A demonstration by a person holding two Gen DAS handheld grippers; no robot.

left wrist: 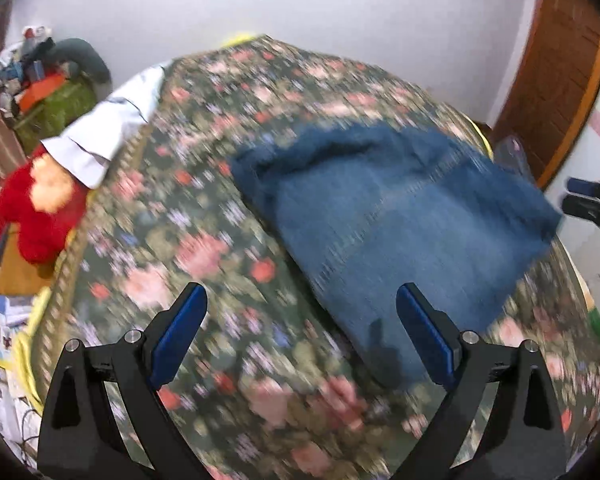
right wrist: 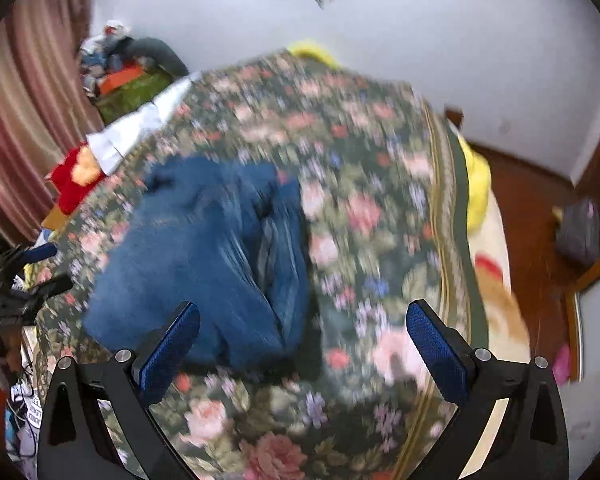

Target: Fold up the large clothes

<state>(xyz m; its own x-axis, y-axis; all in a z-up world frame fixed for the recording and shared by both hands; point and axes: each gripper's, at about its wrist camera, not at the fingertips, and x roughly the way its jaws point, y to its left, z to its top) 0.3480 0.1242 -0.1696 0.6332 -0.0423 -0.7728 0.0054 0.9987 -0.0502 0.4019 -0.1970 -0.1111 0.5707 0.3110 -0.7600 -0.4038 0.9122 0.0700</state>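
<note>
A folded pair of blue jeans [left wrist: 400, 216] lies on a floral bedspread [left wrist: 204, 240]; it also shows in the right wrist view [right wrist: 204, 256]. My left gripper [left wrist: 300, 320] is open and empty, above the bedspread just left of the jeans' near edge. My right gripper [right wrist: 302, 336] is open and empty, above the jeans' near right corner. The right gripper also shows at the right edge of the left wrist view [left wrist: 588, 200]. The left gripper shows at the left edge of the right wrist view [right wrist: 40, 272]. Both views are motion-blurred.
A red plush toy [left wrist: 40, 208] and a white cloth [left wrist: 112, 128] lie at the bed's left edge. A pile of clothes [left wrist: 48, 84] sits behind them. A yellow blanket [right wrist: 476, 184] hangs off the right side. A wooden door [left wrist: 556, 76] stands at right.
</note>
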